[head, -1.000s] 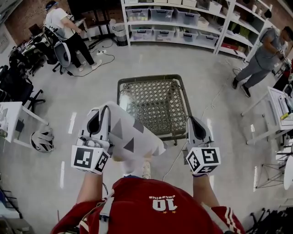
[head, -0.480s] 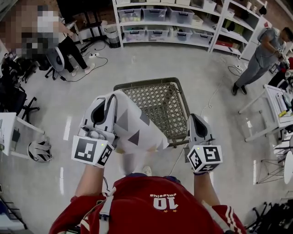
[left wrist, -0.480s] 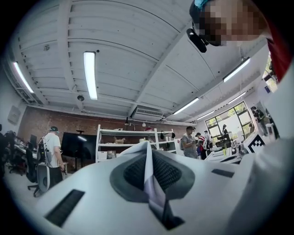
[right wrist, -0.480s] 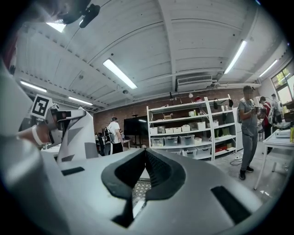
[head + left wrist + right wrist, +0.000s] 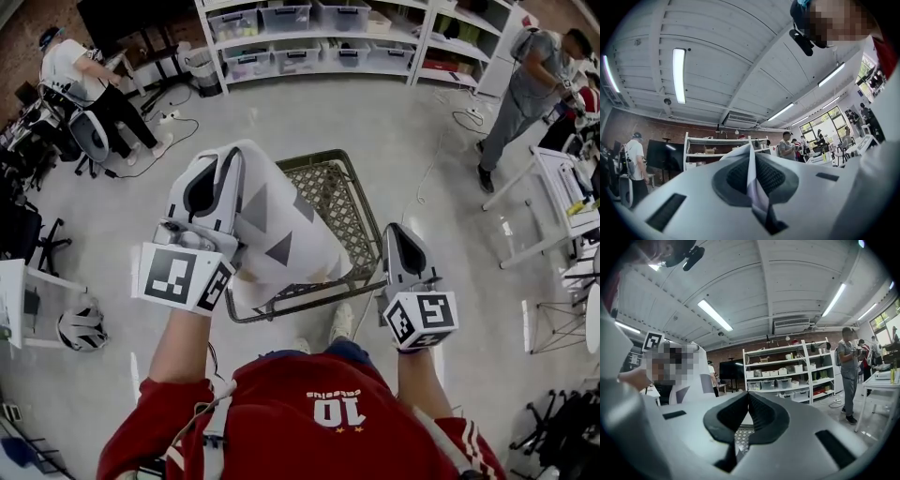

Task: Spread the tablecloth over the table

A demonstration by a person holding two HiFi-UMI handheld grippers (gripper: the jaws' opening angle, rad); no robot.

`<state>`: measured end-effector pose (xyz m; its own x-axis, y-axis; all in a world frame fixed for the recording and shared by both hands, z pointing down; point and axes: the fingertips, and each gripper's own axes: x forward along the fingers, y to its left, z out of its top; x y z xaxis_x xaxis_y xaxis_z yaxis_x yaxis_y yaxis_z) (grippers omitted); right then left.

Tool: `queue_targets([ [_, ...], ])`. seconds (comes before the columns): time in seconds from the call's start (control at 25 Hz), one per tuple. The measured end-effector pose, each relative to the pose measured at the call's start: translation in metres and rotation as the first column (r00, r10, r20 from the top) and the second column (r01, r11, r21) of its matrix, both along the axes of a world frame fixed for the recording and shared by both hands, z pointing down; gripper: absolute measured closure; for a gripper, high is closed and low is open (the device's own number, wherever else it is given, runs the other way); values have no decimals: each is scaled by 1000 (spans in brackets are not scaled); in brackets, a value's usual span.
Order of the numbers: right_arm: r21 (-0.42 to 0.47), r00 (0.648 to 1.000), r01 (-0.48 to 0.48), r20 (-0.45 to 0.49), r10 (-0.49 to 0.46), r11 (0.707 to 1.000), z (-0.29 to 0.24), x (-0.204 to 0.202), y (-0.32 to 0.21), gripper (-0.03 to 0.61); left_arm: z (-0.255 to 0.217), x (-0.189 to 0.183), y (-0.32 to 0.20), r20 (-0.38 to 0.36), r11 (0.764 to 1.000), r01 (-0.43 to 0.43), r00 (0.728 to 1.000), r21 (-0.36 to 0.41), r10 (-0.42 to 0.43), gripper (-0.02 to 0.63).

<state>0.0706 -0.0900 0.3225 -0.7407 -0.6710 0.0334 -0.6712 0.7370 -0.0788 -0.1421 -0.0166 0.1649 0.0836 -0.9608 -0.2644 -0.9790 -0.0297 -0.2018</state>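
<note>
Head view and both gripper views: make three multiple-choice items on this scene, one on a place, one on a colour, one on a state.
1. Where is the tablecloth held?
A. in the left hand-held gripper
B. in the right hand-held gripper
C. in both

2. What does the tablecloth look like?
A. red stripes
B. white with grey triangles
C. plain black

3. How is the right hand-held gripper?
A. shut on the tablecloth
B. wide open
C. shut, empty

Key: 1 A, the cloth runs between the left jaws only; 2 B, the head view shows the grey triangles on white; 3 C, its jaws meet with nothing between them.
</note>
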Motion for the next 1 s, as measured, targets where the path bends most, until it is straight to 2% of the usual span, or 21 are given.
queue_targets([
  [0.08, -4, 1000, -3, 10, 3, 1000, 2, 4, -18, 563, -4, 7, -25, 11, 1000, -13, 1000, 3, 13, 601],
  [0.28, -9, 1000, 10, 19, -10, 1000, -18, 19, -113, 563, -25, 30, -129, 3, 999, -32, 999, 0, 32, 601],
  [0.52, -7, 1000, -14, 18, 14, 1000, -17, 34, -192, 563, -15, 52, -215, -25, 998, -65, 998, -9, 65, 601],
  [0.8, -20, 995, -103, 9, 103, 995, -14, 71, -276, 563, -6, 85, -313, -23, 991, -130, 991, -26, 129, 601],
  [1.0, 23, 987, -160, 25, 159, 987, -33, 107, -328, 563, 1, 116, -380, -12, 984, -178, 984, -29, 177, 601],
])
